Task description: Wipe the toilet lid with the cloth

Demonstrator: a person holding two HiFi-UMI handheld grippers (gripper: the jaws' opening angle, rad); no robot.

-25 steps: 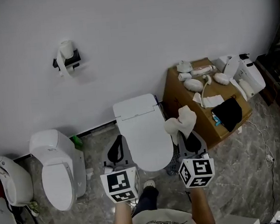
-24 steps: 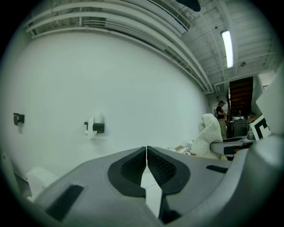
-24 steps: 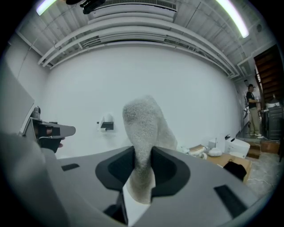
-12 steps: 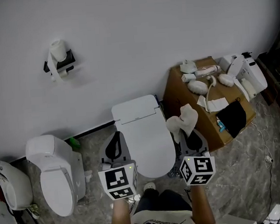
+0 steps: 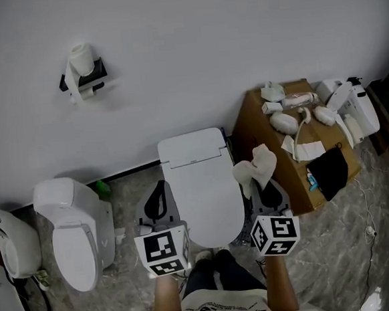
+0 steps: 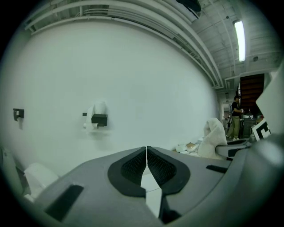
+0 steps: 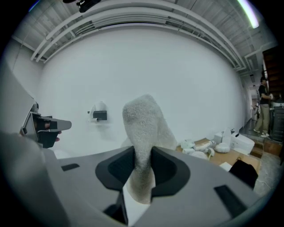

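Head view: the closed toilet lid (image 5: 198,185) lies white and flat at the centre, against the wall. The left tongs (image 5: 159,202) are held at the lid's left edge and the right tongs (image 5: 264,191) at its right edge, both pointing toward the wall.

Left gripper view: the two jaws are together, their pads touching at the tips, with nothing between them.

Right gripper view: the jaws are clamped on the cloth (image 7: 143,133). The pale, towelling cloth stands upright above the pads in a rounded fold, and a short end hangs below them.

In the head view the cloth shows just off the lid's right edge, between the lid and a cardboard box (image 5: 262,122). It does not lie on the lid surface.

The box carries several small white items and a black piece (image 5: 331,169). A second toilet (image 5: 73,228) stands on the floor to the left, well apart. A paper roll holder (image 5: 81,72) is fixed to the wall above it.
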